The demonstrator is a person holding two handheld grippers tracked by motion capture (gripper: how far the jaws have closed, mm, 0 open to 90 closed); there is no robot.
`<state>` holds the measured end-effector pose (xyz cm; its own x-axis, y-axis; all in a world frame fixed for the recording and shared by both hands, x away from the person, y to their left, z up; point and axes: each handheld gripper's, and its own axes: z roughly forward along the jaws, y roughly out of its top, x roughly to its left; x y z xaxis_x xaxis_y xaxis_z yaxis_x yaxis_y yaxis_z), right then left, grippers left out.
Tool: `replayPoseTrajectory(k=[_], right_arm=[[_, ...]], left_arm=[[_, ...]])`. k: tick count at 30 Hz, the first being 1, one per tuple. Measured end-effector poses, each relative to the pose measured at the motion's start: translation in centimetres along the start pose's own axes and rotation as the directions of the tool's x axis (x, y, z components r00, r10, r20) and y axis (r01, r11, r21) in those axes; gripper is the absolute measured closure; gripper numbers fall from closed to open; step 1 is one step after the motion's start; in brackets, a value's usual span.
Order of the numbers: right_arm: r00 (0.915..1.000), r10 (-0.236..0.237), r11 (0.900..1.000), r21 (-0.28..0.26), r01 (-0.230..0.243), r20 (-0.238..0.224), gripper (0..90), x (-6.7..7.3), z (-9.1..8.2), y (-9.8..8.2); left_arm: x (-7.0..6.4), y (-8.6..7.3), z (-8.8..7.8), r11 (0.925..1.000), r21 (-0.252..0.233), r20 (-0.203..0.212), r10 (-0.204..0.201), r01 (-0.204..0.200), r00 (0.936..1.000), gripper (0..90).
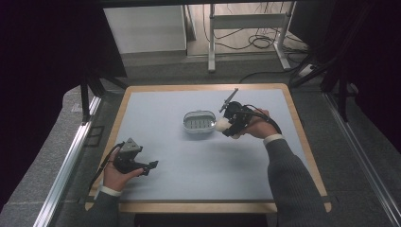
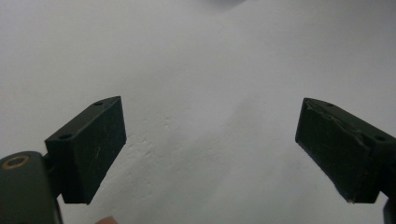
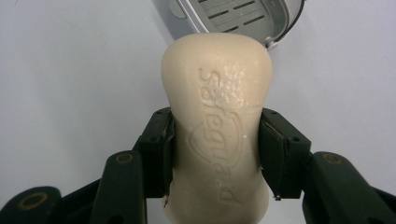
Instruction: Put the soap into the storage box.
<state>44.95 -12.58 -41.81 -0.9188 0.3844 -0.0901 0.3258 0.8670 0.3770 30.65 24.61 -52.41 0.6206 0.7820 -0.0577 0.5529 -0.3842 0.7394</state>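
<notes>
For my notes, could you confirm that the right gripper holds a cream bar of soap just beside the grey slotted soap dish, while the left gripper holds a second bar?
Not quite: the left gripper holds nothing. The left gripper view shows its fingers wide apart over bare table. The right gripper does clamp the cream bar of soap beside the grey slotted soap dish.

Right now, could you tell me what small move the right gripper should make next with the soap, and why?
Probably carry the soap a little further over the dish, then lower it. The right gripper is shut on the bar at its waist, and the dish's slotted tray lies open and bare just past the bar's tip.
</notes>
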Motion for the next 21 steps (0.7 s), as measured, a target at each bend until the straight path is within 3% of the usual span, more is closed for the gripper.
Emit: replayPoseTrajectory(k=[21], right_arm=[[0.9998, -0.003, 1.000, -0.014, 0.002, -0.019, 49.6, -1.4, 1.1, 2.2]], left_arm=[[0.0, 0.0, 0.0, 1.0000, -0.001, 0.001, -0.001, 0.001, 1.0000, 9.1]])
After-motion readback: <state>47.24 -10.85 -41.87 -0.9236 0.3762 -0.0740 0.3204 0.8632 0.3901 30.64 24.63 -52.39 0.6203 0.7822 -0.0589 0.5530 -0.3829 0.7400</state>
